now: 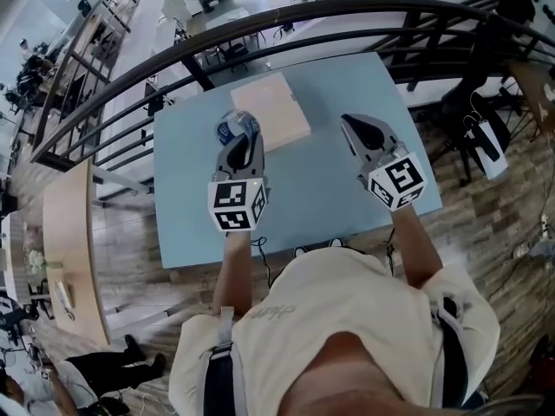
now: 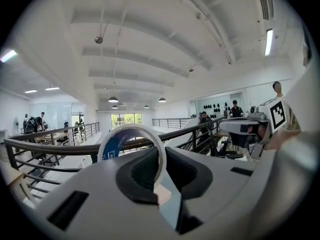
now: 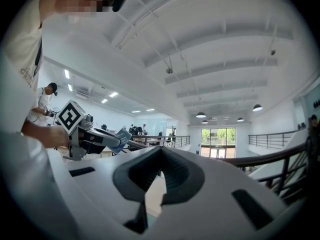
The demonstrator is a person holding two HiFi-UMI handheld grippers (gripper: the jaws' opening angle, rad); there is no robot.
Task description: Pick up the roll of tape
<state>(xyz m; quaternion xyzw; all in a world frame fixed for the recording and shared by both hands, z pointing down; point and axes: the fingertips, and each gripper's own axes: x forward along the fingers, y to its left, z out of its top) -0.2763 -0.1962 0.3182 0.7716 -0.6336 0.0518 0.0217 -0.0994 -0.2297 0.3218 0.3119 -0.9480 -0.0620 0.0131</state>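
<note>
The roll of tape (image 1: 235,129), a white ring with a blue printed core, is clamped upright between the jaws of my left gripper (image 1: 238,143), above the left half of the light blue table (image 1: 321,189). In the left gripper view the roll of tape (image 2: 125,140) rises out of the dark pads, and the left gripper (image 2: 161,170) is shut on its rim. My right gripper (image 1: 355,129) hovers over the table's right half, shut with nothing in it. In the right gripper view its jaws (image 3: 159,168) meet, and the left gripper (image 3: 82,134) shows at left with the tape (image 3: 119,138).
A pale wooden board (image 1: 270,110) lies on the table just beyond the tape. A dark curved railing (image 1: 260,24) runs behind the table, with a drop to a lower floor past it. A wooden bench (image 1: 71,241) stands at left. People are in the distance.
</note>
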